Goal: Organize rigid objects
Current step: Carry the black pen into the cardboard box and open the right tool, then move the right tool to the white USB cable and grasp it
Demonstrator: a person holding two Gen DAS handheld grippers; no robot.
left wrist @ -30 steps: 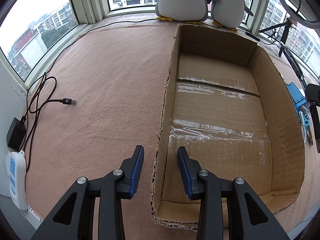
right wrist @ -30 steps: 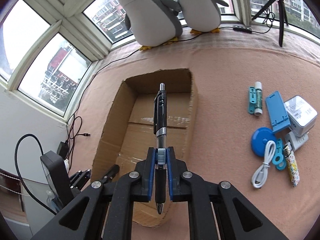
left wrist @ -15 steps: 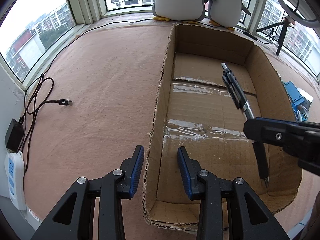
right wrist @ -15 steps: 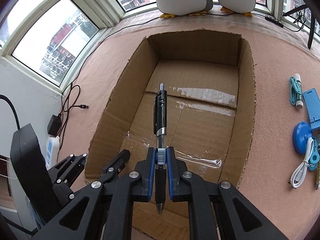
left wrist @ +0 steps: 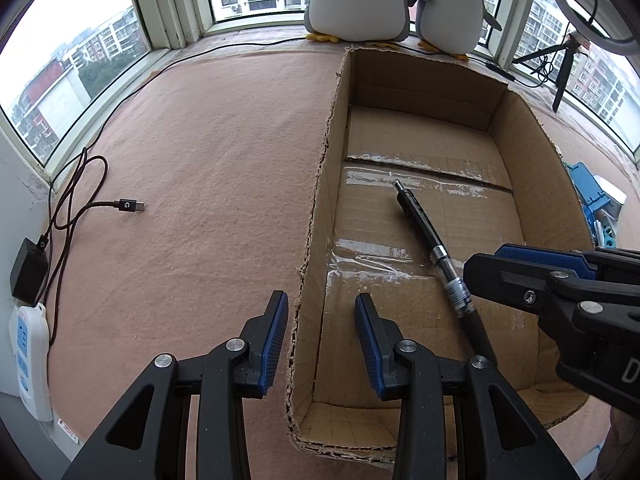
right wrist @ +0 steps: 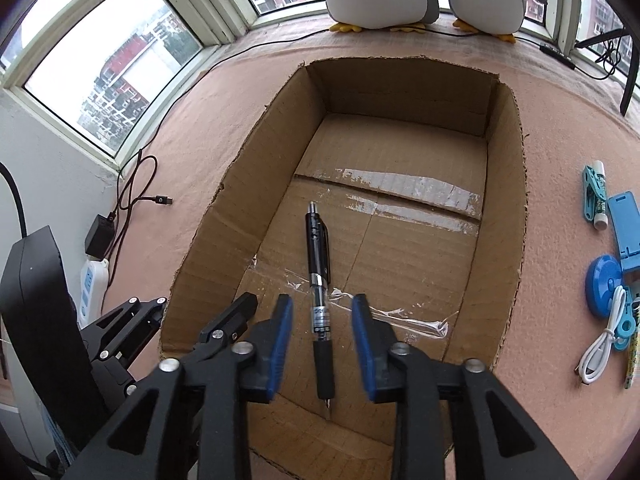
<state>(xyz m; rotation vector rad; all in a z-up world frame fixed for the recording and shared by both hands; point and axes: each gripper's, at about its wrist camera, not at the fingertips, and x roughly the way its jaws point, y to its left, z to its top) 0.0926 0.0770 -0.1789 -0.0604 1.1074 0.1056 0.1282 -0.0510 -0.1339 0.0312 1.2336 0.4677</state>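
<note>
A black click pen [right wrist: 319,288] lies on the floor of the open cardboard box [right wrist: 504,216]; it also shows in the left wrist view [left wrist: 434,246]. My right gripper [right wrist: 322,320] is open, its blue pads either side of the pen and apart from it. My left gripper [left wrist: 321,332] is open and empty, straddling the box's left wall [left wrist: 316,216] near the front corner. Small items lie right of the box: a blue round case [right wrist: 604,290], a white cable [right wrist: 600,344], a blue stand [right wrist: 626,228] and a glue stick [right wrist: 599,194].
Two plush penguins [left wrist: 356,0] stand on the sill behind the box. A black USB cable [left wrist: 100,204], adapter [left wrist: 26,272] and white power strip [left wrist: 30,356] lie at the left edge. A tripod [left wrist: 564,72] stands at the back right.
My right gripper moved down into the box and opened, letting go of the pen, which now lies on the box floor. My left gripper stayed open at the box's left wall.
</note>
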